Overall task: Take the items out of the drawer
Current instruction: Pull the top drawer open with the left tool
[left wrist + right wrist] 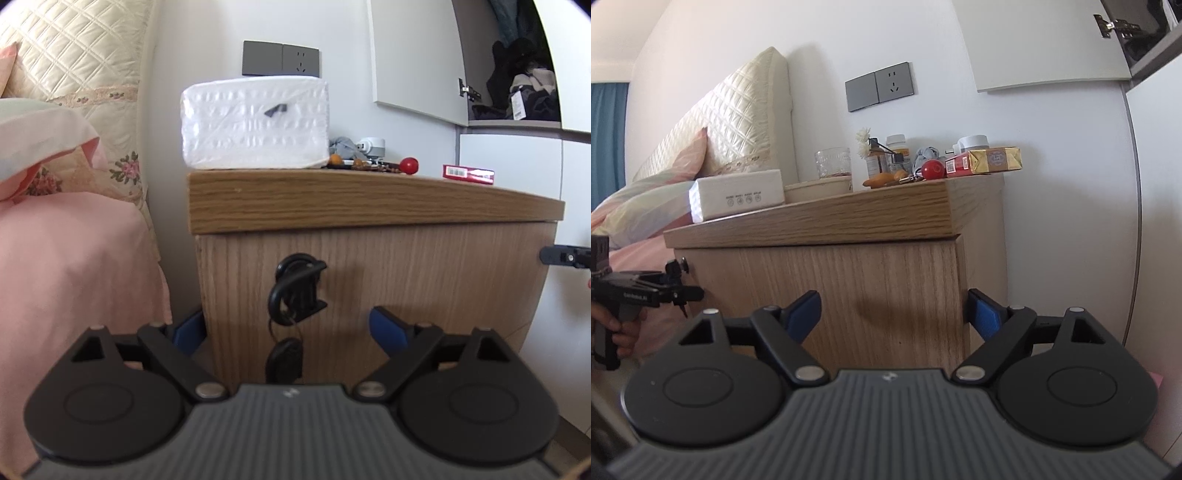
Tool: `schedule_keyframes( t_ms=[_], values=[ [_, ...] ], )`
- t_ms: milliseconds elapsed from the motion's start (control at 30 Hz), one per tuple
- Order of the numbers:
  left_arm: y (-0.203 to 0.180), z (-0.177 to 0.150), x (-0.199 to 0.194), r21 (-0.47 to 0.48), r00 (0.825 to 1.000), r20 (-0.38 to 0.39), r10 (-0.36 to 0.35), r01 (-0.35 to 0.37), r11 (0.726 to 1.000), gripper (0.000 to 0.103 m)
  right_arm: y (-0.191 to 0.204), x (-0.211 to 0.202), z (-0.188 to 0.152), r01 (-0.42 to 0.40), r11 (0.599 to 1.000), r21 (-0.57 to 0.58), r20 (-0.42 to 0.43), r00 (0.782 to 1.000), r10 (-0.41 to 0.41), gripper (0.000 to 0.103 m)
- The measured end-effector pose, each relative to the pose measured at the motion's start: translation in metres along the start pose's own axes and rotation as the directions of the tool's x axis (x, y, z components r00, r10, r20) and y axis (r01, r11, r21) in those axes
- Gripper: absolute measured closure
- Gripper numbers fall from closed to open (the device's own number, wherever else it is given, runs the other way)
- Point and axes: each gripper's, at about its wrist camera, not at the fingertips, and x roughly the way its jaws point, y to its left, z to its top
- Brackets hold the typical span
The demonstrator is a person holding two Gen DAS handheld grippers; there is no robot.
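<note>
Closed drawer front [388, 277] of wooden nightstand [827, 218], contents hidden. Black key bunch [291, 295] hanging in its lock, between wide-spread fingers of left gripper [291, 328]. Right gripper [897, 314] also wide, empty, near drawer corner. Clutter on top partly blurred.

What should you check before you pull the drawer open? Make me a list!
1. Left gripper open: ok, its blue fingers are spread wide.
2. Left gripper lined up with the drawer lock and keys: ok, they sit between the fingers, not yet gripped.
3. Right gripper open and free: ok, it holds nothing and faces the wooden front.
4. Drawer open: not ok, the front looks shut.
5. Lock unlocked: cannot tell.
6. Things on the nightstand top safe: cannot tell; the red box lies near the front edge.
</note>
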Motion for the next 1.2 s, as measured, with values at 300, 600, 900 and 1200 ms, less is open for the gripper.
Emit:
schedule_keyframes(
  t_ms=[300,600,900,1200],
  values=[
    [-0.001,0.0,-0.001,-0.001,1.0,-0.005,0.003,-0.003,1.0,0.01,-0.003,-0.001,0.004,-0.033,0.999,-0.019,-0.033,0.999,0.032,0.015],
    [-0.003,0.0,-0.005,0.006,1.0,-0.011,0.005,-0.005,1.0,0.01,-0.006,-0.005,0.005,-0.072,0.997,-0.031,-0.049,0.996,0.071,0.014],
    [-0.007,-0.005,-0.018,0.009,1.0,-0.007,0.006,-0.006,1.0,0.01,-0.004,-0.017,0.005,-0.102,0.993,-0.052,-0.063,0.993,0.099,0.014],
    [-0.012,-0.012,-0.033,0.026,1.0,0.012,0.009,-0.009,1.0,0.011,0.004,-0.029,0.003,-0.101,0.994,-0.045,-0.068,0.993,0.097,0.015]
  ],
)
